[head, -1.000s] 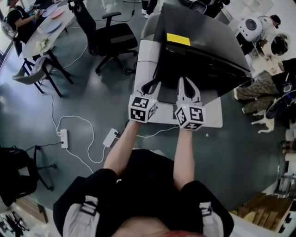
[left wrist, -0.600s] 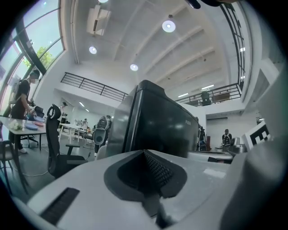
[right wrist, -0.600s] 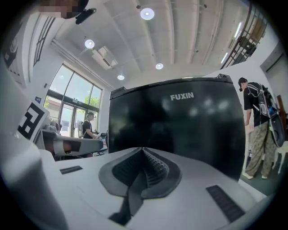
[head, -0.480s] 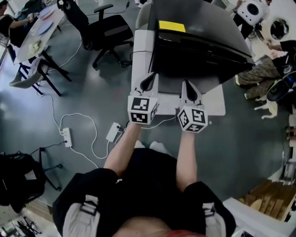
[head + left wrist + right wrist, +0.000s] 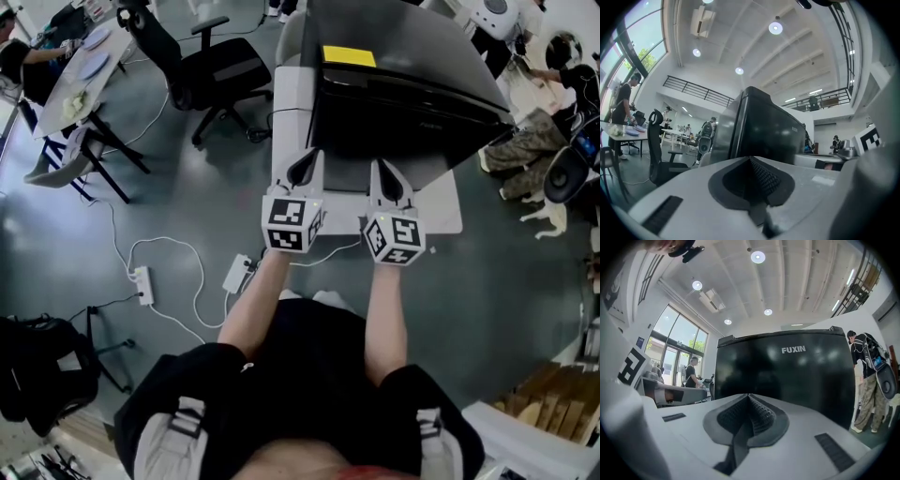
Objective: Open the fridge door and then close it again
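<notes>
Head view: we see the boxy black fridge (image 5: 403, 84) on the far side, its door (image 5: 412, 136) shut, either due to open or closed again. Left gripper view: our left tool (image 5: 751, 159) is pinched together, empty, pads (image 5: 765, 179) bumpy. Right gripper view: our right tool (image 5: 749, 396) too, facing the shiny door.
</notes>
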